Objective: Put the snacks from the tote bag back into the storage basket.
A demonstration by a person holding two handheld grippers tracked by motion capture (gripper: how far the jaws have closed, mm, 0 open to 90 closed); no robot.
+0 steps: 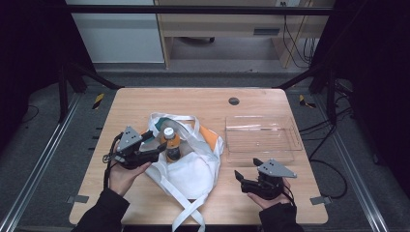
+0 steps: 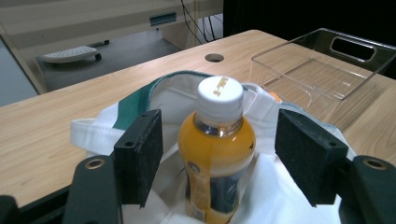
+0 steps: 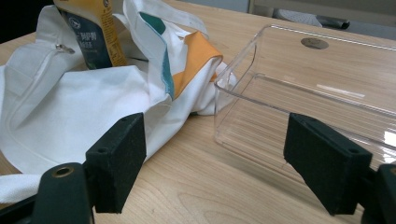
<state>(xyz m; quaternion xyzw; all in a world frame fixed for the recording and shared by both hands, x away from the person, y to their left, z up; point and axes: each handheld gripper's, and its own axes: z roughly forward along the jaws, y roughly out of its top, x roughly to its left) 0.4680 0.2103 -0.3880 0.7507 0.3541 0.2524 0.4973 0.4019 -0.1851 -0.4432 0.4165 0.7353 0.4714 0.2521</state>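
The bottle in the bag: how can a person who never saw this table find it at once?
On the wooden table, left of the clear tray, lies a white cloth bag. The bottle stands in its opening, between the left gripper pads: orange drink, white cap.

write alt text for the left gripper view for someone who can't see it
An orange drink bottle with a white cap stands in a white tote bag, between the open pads of the left gripper, which do not touch it. Beyond, a clear plastic tray sits on the wooden table.
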